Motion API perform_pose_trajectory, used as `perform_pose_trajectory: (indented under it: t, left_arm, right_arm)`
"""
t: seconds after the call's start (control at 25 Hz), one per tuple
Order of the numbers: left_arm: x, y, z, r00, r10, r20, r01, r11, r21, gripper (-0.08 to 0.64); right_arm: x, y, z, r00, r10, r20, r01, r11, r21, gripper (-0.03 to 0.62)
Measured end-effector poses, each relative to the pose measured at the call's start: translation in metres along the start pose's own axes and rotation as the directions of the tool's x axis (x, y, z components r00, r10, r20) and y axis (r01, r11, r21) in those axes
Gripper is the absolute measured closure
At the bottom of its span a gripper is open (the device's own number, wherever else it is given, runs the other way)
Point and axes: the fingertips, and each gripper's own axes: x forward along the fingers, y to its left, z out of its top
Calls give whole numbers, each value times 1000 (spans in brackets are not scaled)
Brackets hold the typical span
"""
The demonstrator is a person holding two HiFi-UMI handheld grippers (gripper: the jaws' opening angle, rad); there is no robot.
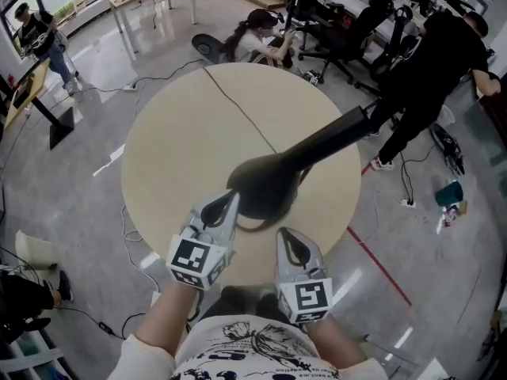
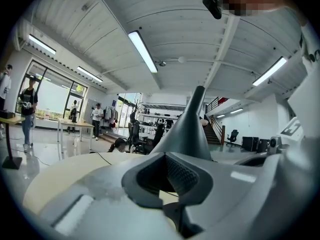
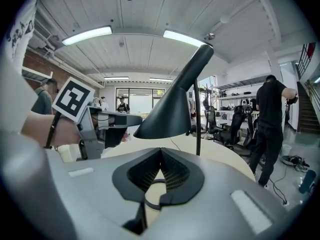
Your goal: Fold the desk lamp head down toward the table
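Where the desk lamp (image 1: 273,176) stands: on the round table (image 1: 182,141), toward its near edge, with the thin ring base (image 1: 255,226) flat on the top.
lamp head (image 1: 265,182): a black cone with a long tapering neck. It is raised off the table. In the right gripper view its open mouth faces down and is tilted to the left, clear of the tabletop.
stem (image 3: 198,119): a thin upright rod behind the cone, running from the neck down to the table.
left gripper (image 1: 231,198): its jaws are pressed together with nothing between them. The tip is right at the near-left rim of the lamp head, and whether it touches cannot be told.
right gripper (image 1: 283,233): its jaws are closed tip to tip and empty. It is just beside the ring base on the near side, below the cone and apart from it.
cord (image 1: 238,105): a thin dark line across the tabletop from the far edge toward the lamp.
surroundings: a person in black (image 1: 432,70) stands beyond the table at right. Another person (image 1: 257,42) is low on the floor by the office chairs (image 1: 341,30).
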Motion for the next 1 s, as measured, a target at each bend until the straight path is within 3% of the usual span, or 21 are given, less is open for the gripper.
perform_pose_trajectory:
  t: [0.2,0.44,0.76,1.0]
  left_arm:
    - [2,-1,3,1000,-6,-6,6,999,44,554]
    - [-27,-2,23,997,25,76,-26,1000,16,554]
    - [-53,-51,27,987,81,137,-84,996,17,554]
    - [-74,-86,14,976,161,149,-161,987,-13,554]
  right_arm:
    - [0,-10,6,1000,-9,12,9,1000,-7,583]
    - [-2,-8,20,998,8,61,-6,1000,-20,583]
    - [-18,-13,28,986,103,131,-94,993,-75,583]
    - [-39,-10,23,973,193,126,-184,980,-79,583]
